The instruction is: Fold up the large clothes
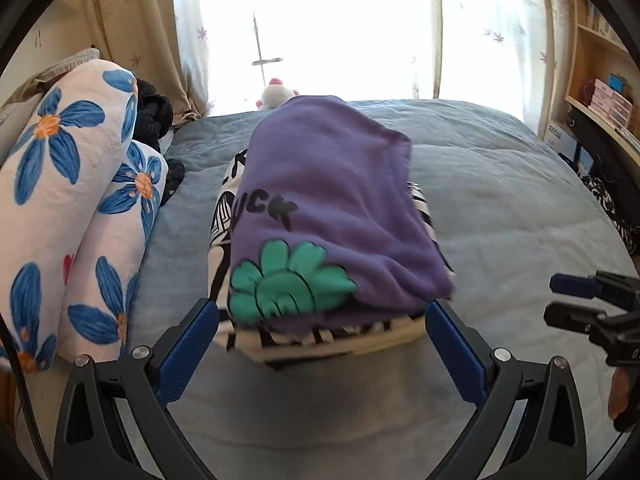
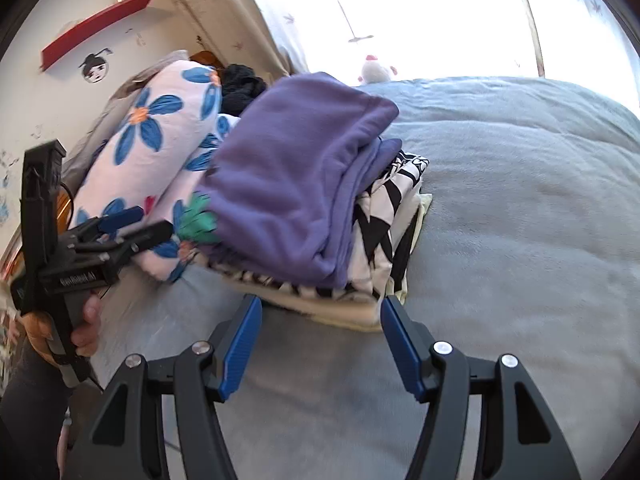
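A folded purple garment (image 1: 332, 208) with a green print and black letters lies on top of a stack. Under it are a black-and-white patterned piece (image 2: 376, 236) and a cream one (image 2: 344, 312), all on the grey-blue bedcover (image 1: 500, 208). My left gripper (image 1: 320, 306) stands open at the stack's near edge, its pads apart from the cloth. My right gripper (image 2: 320, 308) is open too, just short of the stack's near corner, with nothing pressed between its pads. Each gripper shows in the other view: the right gripper (image 1: 558, 300) at the right, the left gripper (image 2: 150, 222) at the left, held by a hand (image 2: 86, 324).
Two floral pillows (image 1: 72, 184) lie along the left of the bed, with dark clothing (image 1: 154, 114) behind them. A plush toy (image 1: 276, 94) sits by the bright curtained window. Wooden shelves (image 1: 600, 92) stand at the right. A red wall shelf (image 2: 100, 24) hangs at the left.
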`<state>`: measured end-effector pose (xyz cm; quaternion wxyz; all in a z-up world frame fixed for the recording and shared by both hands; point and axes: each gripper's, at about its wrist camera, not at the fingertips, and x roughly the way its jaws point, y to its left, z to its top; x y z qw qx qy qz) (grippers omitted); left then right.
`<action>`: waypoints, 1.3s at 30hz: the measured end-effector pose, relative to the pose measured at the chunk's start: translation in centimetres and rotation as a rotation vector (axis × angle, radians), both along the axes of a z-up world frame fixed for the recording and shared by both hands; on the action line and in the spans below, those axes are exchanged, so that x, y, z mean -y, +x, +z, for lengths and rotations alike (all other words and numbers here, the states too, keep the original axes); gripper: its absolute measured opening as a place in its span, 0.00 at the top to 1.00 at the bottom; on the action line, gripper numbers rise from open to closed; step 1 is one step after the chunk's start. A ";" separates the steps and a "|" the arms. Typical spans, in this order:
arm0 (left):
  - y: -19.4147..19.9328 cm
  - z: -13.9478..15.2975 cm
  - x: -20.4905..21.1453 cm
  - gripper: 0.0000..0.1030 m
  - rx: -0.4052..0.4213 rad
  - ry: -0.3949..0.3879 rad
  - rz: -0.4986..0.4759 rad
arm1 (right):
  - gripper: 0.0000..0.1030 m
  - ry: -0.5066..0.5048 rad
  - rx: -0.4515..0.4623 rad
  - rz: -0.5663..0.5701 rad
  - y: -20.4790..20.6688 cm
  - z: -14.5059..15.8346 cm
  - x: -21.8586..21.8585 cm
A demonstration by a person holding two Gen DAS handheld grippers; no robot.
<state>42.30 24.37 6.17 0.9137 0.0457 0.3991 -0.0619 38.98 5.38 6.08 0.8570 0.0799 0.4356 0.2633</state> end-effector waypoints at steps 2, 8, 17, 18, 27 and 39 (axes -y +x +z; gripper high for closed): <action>-2.2 1.1 0.8 0.00 0.000 0.006 -0.005 | 0.40 -0.002 0.016 0.009 -2.0 1.7 0.8; -9.6 5.1 3.2 0.00 0.016 -0.018 -0.010 | 0.40 -0.024 0.079 0.039 -9.1 6.9 3.2; -20.7 11.4 7.6 0.00 0.076 -0.069 -0.046 | 0.40 -0.039 0.177 0.075 -20.1 14.3 7.7; -22.0 12.0 8.2 0.00 0.080 -0.076 -0.052 | 0.40 -0.039 0.188 0.076 -21.4 15.0 8.4; -32.1 14.4 12.5 0.00 0.086 -0.165 -0.125 | 0.40 -0.085 0.245 0.079 -30.9 19.2 12.7; -40.0 9.7 15.5 0.00 0.075 -0.160 -0.131 | 0.40 -0.175 0.260 -0.004 -38.0 14.8 15.2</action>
